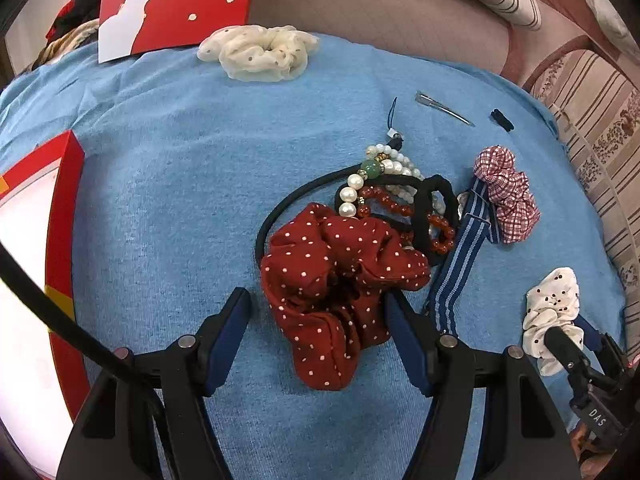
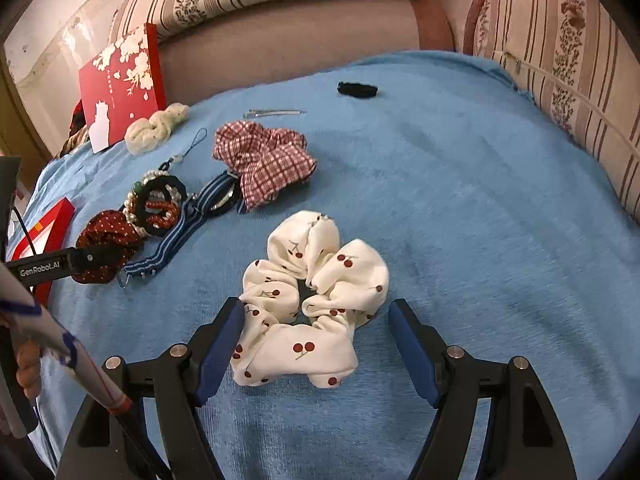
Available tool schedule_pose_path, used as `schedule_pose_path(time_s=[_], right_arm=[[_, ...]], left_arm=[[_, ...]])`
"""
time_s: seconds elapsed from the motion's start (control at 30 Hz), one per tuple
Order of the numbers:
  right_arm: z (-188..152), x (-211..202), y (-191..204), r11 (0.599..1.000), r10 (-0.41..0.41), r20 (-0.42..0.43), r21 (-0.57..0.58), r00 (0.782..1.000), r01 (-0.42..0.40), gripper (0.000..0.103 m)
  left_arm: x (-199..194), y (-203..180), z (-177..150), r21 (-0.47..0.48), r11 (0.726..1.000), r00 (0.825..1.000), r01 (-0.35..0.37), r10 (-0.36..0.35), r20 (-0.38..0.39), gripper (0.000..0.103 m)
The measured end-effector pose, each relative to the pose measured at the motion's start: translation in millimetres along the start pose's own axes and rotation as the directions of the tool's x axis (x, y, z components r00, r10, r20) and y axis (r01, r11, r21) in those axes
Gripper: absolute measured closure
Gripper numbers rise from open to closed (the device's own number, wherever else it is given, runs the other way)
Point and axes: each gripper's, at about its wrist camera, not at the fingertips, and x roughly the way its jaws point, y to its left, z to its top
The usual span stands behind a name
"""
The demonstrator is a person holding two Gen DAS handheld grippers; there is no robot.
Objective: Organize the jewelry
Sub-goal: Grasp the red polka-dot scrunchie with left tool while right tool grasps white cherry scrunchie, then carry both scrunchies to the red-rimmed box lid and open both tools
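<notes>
My left gripper (image 1: 318, 308) is open around a dark red polka-dot scrunchie (image 1: 336, 288) on the blue cloth (image 1: 180, 184). Behind it lie a pearl bracelet (image 1: 376, 176), an amber bead bracelet (image 1: 400, 208), a thin black headband (image 1: 288, 204), a black hair tie (image 1: 434, 212), a blue striped band (image 1: 460, 268) and a red checked scrunchie (image 1: 508, 196). My right gripper (image 2: 316, 316) is open around a white cherry-print scrunchie (image 2: 316, 300), which also shows in the left wrist view (image 1: 552, 312). The red scrunchie (image 2: 106, 240) shows at the left of the right wrist view.
A red box (image 1: 48, 240) with a white inside stands at the left, its red lid (image 1: 176, 4) leans at the back. A cream scrunchie (image 1: 260, 54), a metal hair clip (image 1: 442, 108) and a small black clip (image 1: 502, 119) lie further back. Striped sofa cushions (image 2: 560, 60) border the cloth.
</notes>
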Motion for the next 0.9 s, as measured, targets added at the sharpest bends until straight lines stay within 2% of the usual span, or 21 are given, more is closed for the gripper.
schedule_pose_path(time_s=[0.03, 0.07, 0.13, 0.17, 0.37, 0.5, 0.7, 0.9], right_arm=[[0, 1, 1, 1.000, 0.004, -0.005, -0.001, 1.000, -0.004, 0.035], [-1, 3, 2, 1.000, 0.010, -0.012, -0.004, 1.000, -0.010, 0.053], [-1, 4, 5, 0.999, 0.041, -0.034, 0.001, 0.999, -0.041, 0.076], [-1, 3, 6, 0.998, 0.058, -0.039, 0.005, 0.998, -0.058, 0.083], [-4, -24, 22, 0.996, 0.076, -0.005, -0.047, 0.997, -0.076, 0.087], [-6, -48, 34, 0.993, 0.095, 0.020, -0.070, 0.995, -0.093, 0.087], [-2, -78, 78, 0.975, 0.166, 0.025, -0.151, 0.986, -0.161, 0.087], [6, -73, 146, 0.939, 0.261, -0.032, -0.225, 0.965, -0.261, 0.087]], left_arm=[[0, -1, 0, -0.002, 1.000, 1.000, -0.010, 0.010, 0.001, 0.066], [0, -1, -1, -0.003, 1.000, 1.000, -0.018, 0.018, -0.005, 0.091], [-4, 0, -2, -0.024, 1.000, 1.000, -0.003, 0.003, -0.008, 0.093], [-9, 0, -3, -0.031, 1.000, 1.000, 0.005, -0.005, 0.001, 0.094], [-66, 1, -17, -0.037, 0.999, 0.995, 0.032, -0.028, 0.098, 0.094], [-106, 18, -27, -0.045, 0.999, 0.987, 0.007, 0.000, 0.160, 0.094], [-142, 80, -35, -0.136, 0.989, 0.971, -0.058, 0.087, 0.223, 0.094], [-150, 167, -33, -0.291, 0.949, 0.955, -0.119, 0.190, 0.228, 0.094]])
